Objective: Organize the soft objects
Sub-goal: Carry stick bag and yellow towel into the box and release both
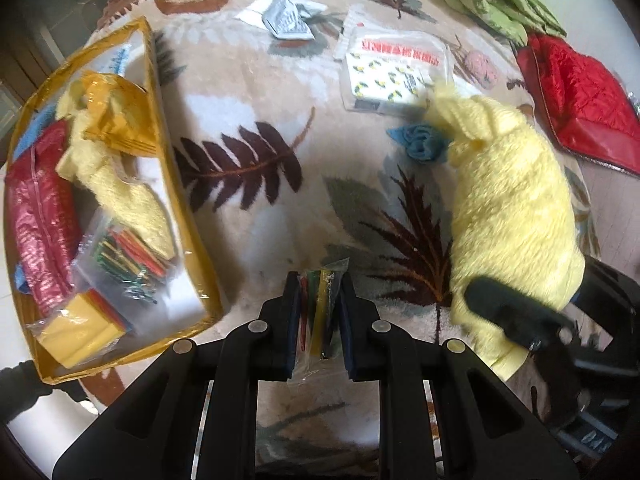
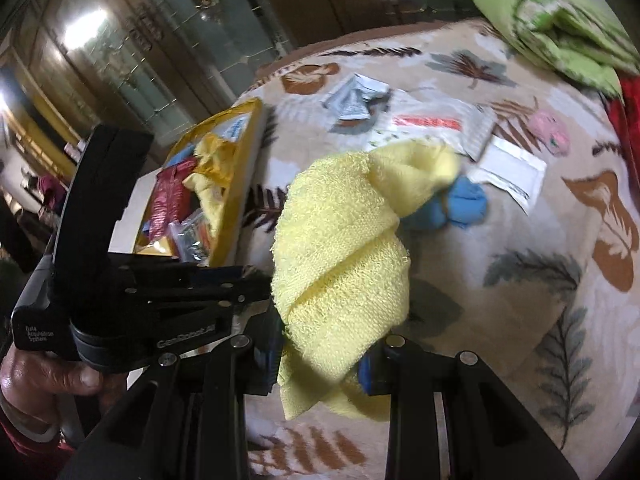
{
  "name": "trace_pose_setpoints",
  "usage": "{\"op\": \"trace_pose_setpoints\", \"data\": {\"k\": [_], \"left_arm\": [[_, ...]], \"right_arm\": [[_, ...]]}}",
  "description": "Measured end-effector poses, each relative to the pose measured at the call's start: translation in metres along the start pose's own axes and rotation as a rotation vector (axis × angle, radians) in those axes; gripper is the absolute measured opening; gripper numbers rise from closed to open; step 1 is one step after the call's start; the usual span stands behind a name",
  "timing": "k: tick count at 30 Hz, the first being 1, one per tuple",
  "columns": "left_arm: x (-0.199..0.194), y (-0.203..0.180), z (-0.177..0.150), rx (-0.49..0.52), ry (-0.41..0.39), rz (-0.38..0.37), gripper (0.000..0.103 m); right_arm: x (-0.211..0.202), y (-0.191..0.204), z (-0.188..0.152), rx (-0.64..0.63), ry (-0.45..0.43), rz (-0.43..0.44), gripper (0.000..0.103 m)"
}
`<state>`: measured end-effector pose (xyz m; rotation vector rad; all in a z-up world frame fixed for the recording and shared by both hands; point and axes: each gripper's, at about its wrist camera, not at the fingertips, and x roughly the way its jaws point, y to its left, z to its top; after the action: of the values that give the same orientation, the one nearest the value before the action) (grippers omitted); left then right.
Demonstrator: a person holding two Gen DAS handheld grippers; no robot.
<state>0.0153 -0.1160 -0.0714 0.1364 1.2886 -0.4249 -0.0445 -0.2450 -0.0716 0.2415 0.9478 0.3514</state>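
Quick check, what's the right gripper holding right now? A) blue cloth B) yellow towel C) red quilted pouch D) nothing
B: the right gripper is shut on the yellow towel, which bunches up between its fingers, while the blue cloth lies on the blanket beyond it.
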Motion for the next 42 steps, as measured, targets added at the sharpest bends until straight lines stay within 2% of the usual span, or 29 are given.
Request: {"op": "trace_pose_setpoints", "data": {"k": [8, 13, 20, 23, 32, 42], "left_arm": [[-0.032, 0.022, 0.003, -0.041, -0.088, 0.029, 0.017], [-0.055, 0.045, 0.004, -0.077, -0.157, 0.077, 0.017], [-0.075, 0.082, 0.004, -0.159, -0.212, 0.102, 0.017], [-0.083, 0.096, 0.005, -0.180, -0.236, 0.137, 0.017], [-0.095, 0.142, 0.011, -0.256, -0.277, 0.187, 0.017], [-0.088, 0.186, 0.027, -0.312, -0.285, 0.218, 0.017]], "right_arm": [[0.000, 0.029, 0.017, -0.049, -0.021, 0.013, 0.029], [0.005, 0.053, 0.030, -0.083, -0.033, 0.031, 0.029], [0.018, 0.083, 0.051, -0.121, -0.038, 0.062, 0.029], [0.024, 0.094, 0.062, -0.131, -0.043, 0.072, 0.029], [0.045, 0.123, 0.090, -0.154, -0.054, 0.106, 0.029], [0.085, 0.135, 0.117, -0.137, -0.010, 0.120, 0.029]]}}
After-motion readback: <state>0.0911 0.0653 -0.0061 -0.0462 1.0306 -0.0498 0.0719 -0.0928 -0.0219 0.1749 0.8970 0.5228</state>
